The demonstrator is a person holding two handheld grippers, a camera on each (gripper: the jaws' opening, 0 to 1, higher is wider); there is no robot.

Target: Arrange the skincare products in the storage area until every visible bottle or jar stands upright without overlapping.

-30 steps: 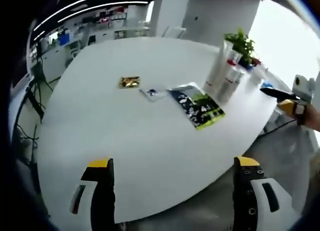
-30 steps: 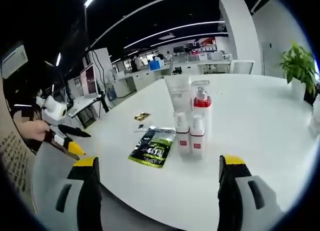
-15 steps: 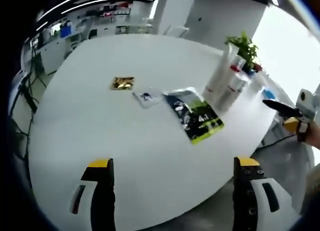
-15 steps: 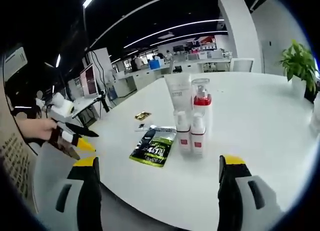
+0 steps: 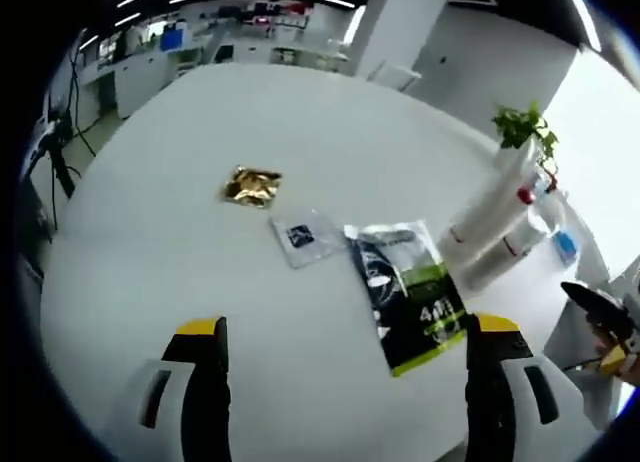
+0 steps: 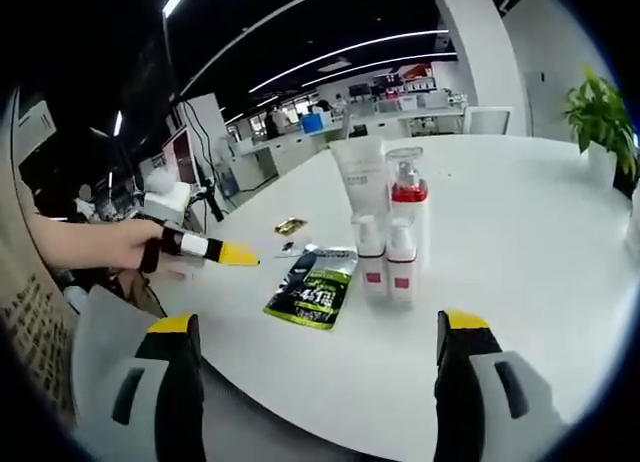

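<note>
A smooth white rounded table (image 5: 150, 282) carries everything. Near its edge the bottles (image 6: 390, 237) stand upright in a tight cluster: a flat white tube, a clear red-collared pump, two small red-labelled ones. Beside them lie a glossy black-green pouch (image 5: 408, 292), a clear packet (image 5: 304, 237) and a crinkled gold packet (image 5: 251, 185). The left gripper (image 5: 345, 332) and right gripper (image 6: 312, 327) are both spread wide, empty.

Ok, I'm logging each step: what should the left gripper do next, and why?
Probably ease forward toward the black-and-green sachet: it lies flat beside the upright bottles, and the left gripper hangs open just short of it.
</note>
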